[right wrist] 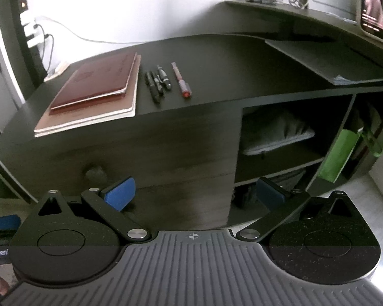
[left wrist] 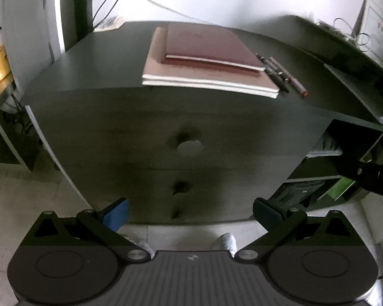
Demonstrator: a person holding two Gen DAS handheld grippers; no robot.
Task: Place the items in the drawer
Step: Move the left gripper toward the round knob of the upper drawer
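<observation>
Both grippers gape empty; only the right wrist view shows the green folder (right wrist: 338, 154) shelved beside the drawer (right wrist: 145, 150).

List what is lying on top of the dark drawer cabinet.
On the cabinet top lies a stack of notebooks, two maroon ones over larger pinkish ones. Beside it lie several dark pens and a red-tipped pen. Anything under the stack is covered.
</observation>
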